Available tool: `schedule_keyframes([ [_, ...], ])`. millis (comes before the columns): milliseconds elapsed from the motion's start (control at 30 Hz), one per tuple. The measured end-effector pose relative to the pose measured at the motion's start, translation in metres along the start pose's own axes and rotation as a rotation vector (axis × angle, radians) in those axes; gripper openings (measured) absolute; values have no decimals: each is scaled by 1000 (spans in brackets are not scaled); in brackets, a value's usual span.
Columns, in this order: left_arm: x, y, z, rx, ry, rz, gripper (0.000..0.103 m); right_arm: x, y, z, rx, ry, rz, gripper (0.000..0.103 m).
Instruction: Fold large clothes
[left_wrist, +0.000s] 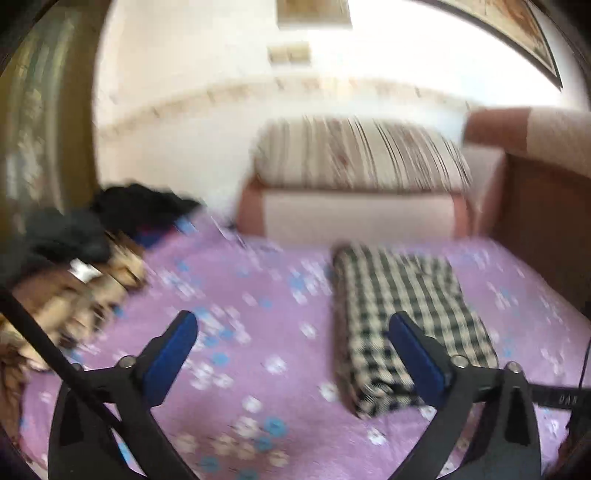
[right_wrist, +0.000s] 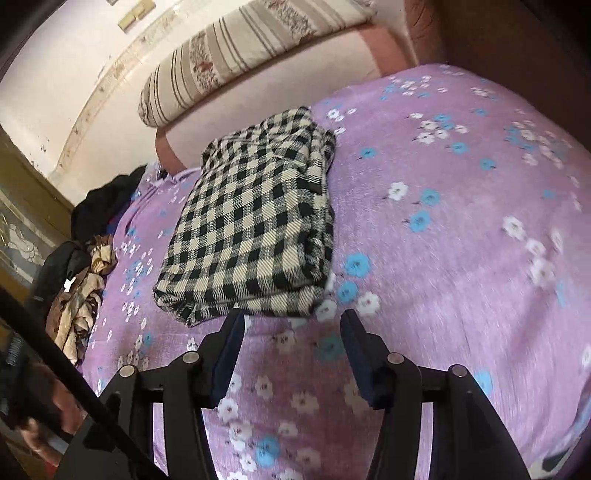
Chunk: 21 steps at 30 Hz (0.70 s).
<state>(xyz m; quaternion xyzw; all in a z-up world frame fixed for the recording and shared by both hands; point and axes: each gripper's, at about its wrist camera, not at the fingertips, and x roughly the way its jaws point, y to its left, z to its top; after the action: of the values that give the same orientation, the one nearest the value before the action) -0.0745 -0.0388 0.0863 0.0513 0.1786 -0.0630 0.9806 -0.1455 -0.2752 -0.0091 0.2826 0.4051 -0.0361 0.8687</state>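
A black-and-cream checked garment (right_wrist: 255, 218) lies folded into a thick rectangle on the purple flowered bedsheet (right_wrist: 461, 206). My right gripper (right_wrist: 293, 321) hovers just short of its near edge, open, with only sheet between the blue pads. In the blurred left wrist view the same folded garment (left_wrist: 406, 306) lies right of centre. My left gripper (left_wrist: 291, 325) is open wide above the sheet (left_wrist: 258, 295); its right finger (left_wrist: 417, 358) overlaps the garment's near side in the picture, with nothing held.
A heap of unfolded clothes, brown patterned (right_wrist: 79, 306) and black (right_wrist: 103, 206), lies along the bed's left edge. A striped pillow (right_wrist: 236, 55) rests on a pink bolster (left_wrist: 354, 218) by the wall. A brown headboard (left_wrist: 546, 229) stands at right.
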Motion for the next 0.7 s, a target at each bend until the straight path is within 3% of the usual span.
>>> schedule_keyframes([
  [133,-24,20,1,-36,-24,33,103,-2,-2,-6,21,-45,-2,59],
  [267,-26,38,-11,-44,-2,79,103,-3,16,2,-40,-100,-24,59],
  [367,-17,50,-19,-65,29,112,103,5,43,22,-94,-102,29,50],
  [433,-15,59,-25,-76,33,137,103,16,65,33,-123,-91,100,50],
  [500,-10,64,-28,-80,40,156,103,35,84,43,-131,-48,184,49],
  [600,-2,72,-32,-87,50,178,103,91,112,53,-82,101,339,49],
  [700,4,81,-33,-101,63,190,103,139,118,43,-20,227,375,51],
])
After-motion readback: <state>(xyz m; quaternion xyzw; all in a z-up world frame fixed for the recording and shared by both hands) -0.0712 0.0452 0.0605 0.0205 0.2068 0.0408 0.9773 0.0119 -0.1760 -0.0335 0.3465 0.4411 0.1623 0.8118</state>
